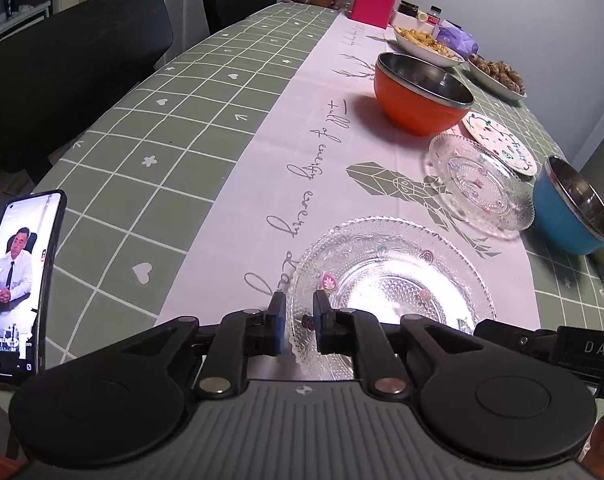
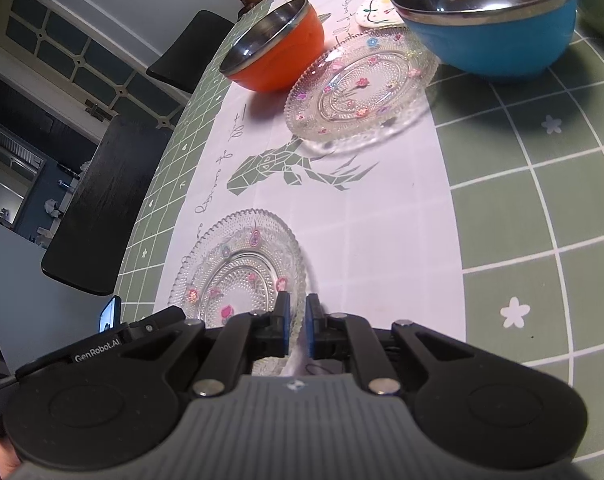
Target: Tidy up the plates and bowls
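A clear glass plate with flower decals (image 1: pixel 390 280) lies on the white runner, close to me. My left gripper (image 1: pixel 298 312) is shut on its left rim. My right gripper (image 2: pixel 298 320) is shut on its right rim; the plate shows in the right wrist view (image 2: pixel 238 268) too. A second glass plate (image 1: pixel 478 184) (image 2: pixel 362 88) lies farther on. An orange steel-lined bowl (image 1: pixel 418 92) (image 2: pixel 274 56) and a blue steel-lined bowl (image 1: pixel 570 208) (image 2: pixel 490 20) stand beyond it. A white painted plate (image 1: pixel 498 142) (image 2: pixel 378 10) lies between the bowls.
A phone (image 1: pixel 16 284) playing video leans at the left table edge. Two dishes of food (image 1: pixel 426 44), a pink box (image 1: pixel 372 6), bottles and jars stand at the far end. Dark chairs (image 1: pixel 70 64) line the left side. The tablecloth (image 2: pixel 542 208) is green checked.
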### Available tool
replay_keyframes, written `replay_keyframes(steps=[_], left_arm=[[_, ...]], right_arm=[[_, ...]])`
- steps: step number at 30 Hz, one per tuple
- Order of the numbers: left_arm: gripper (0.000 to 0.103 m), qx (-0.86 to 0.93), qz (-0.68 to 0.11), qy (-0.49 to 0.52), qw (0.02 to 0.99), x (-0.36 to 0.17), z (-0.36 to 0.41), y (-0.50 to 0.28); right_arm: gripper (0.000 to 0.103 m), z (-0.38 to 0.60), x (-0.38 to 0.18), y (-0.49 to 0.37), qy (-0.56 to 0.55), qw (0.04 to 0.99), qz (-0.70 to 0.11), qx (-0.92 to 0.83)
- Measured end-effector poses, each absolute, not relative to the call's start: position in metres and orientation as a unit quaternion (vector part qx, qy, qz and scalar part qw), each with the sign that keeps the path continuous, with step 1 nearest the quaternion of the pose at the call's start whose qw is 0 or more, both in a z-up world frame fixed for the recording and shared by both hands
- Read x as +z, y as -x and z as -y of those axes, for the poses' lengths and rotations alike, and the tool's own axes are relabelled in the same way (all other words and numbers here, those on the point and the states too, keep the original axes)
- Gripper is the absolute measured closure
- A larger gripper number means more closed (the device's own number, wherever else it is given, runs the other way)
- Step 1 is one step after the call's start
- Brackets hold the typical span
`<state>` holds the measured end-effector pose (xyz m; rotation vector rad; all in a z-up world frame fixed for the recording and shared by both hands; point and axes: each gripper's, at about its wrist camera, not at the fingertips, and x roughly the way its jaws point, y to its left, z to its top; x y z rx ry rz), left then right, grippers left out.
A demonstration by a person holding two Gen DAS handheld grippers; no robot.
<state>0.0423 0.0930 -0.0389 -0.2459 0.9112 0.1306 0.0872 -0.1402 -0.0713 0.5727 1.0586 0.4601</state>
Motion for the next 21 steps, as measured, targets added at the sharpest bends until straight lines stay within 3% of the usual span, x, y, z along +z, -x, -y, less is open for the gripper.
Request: replay_keyframes(steps=[4, 9, 14, 21], left_arm=[[0.088, 0.062, -0.432, 0.125, 0.891, -0.037, -0.096, -0.042], [0.076, 0.063, -0.404, 0.108, 0.906, -0.029, -0.092, -0.040], [0.064, 0.050, -0.365, 0.081, 0.926, -0.017, -0.084, -0.040], [0.057, 0.009, -0.331, 0.046, 0.943, -0.010, -0.064, -0.047]], right_arm=[[0.091, 0.142, -0.072, -0.088, -0.276, 0.796, -0.494, 0.215], [0.063, 0.140, -0.064, -0.087, -0.270, 0.804, -0.483, 0.219], [0.061, 0.142, -0.060, -0.086, -0.258, 0.815, -0.472, 0.214], [0.056, 0.149, -0.050, -0.088, -0.245, 0.839, -0.443, 0.199]])
